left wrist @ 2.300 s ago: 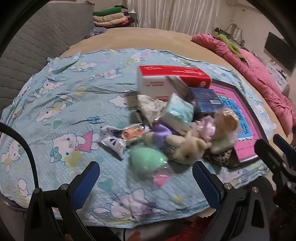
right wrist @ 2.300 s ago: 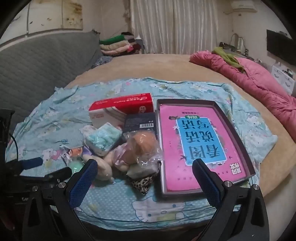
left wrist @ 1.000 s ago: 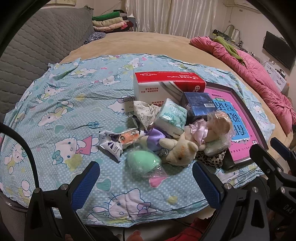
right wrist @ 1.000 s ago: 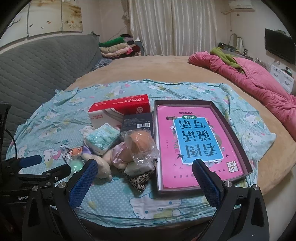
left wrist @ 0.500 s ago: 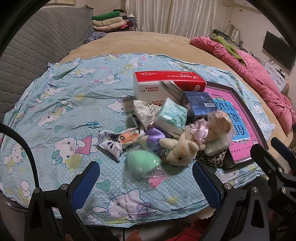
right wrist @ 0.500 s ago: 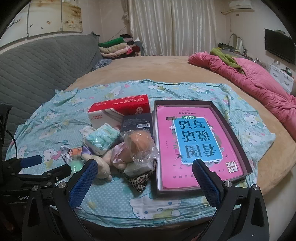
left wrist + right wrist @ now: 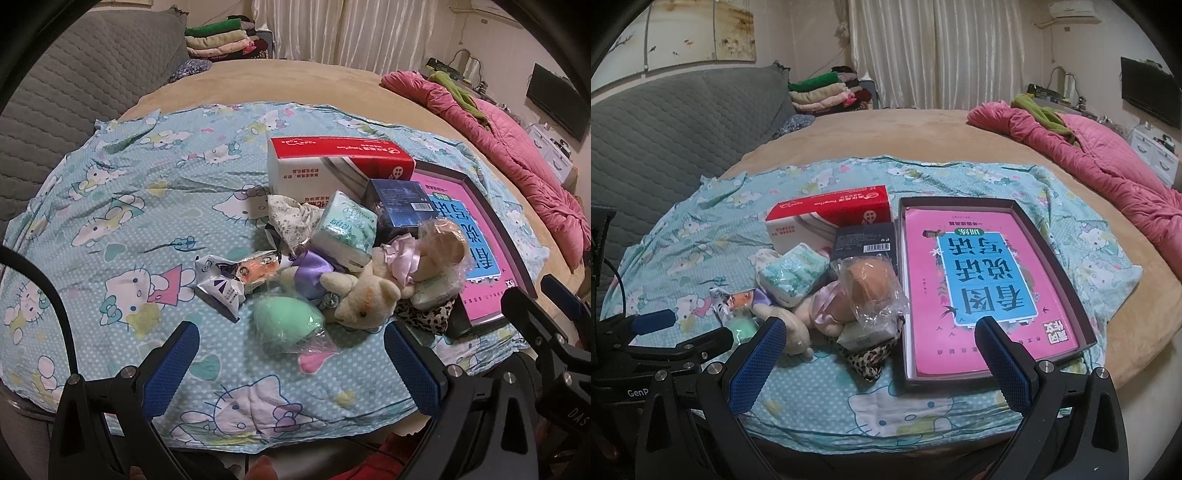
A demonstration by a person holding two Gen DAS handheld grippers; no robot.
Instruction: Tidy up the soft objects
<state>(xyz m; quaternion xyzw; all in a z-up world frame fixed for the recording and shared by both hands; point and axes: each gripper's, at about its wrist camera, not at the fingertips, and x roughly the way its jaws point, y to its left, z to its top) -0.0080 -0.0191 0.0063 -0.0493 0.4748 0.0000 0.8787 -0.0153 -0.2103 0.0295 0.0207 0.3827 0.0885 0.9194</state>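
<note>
A heap of soft things lies on the blue Hello Kitty sheet [image 7: 110,206]: a cream plush bear [image 7: 364,295], a green sponge egg in clear wrap [image 7: 286,323], a wrapped tissue pack [image 7: 345,229], a bagged tan sponge [image 7: 871,286], a leopard pouch [image 7: 870,360] and small foil packets [image 7: 221,284]. A dark tray [image 7: 1067,280] holding a pink book [image 7: 982,284] sits to the right of the heap. My left gripper [image 7: 291,363] is open and empty, near the green egg. My right gripper [image 7: 881,360] is open and empty, in front of the heap and tray.
A red and white tissue box [image 7: 332,162] and a dark blue box [image 7: 400,205] stand behind the heap. A pink quilt [image 7: 1100,162] lies at the right. A grey quilted headboard [image 7: 676,129] and folded clothes [image 7: 823,92] are at the back left.
Both grippers have barely moved in the last second. Earlier the views drew back a little from the heap. Nothing was picked up.
</note>
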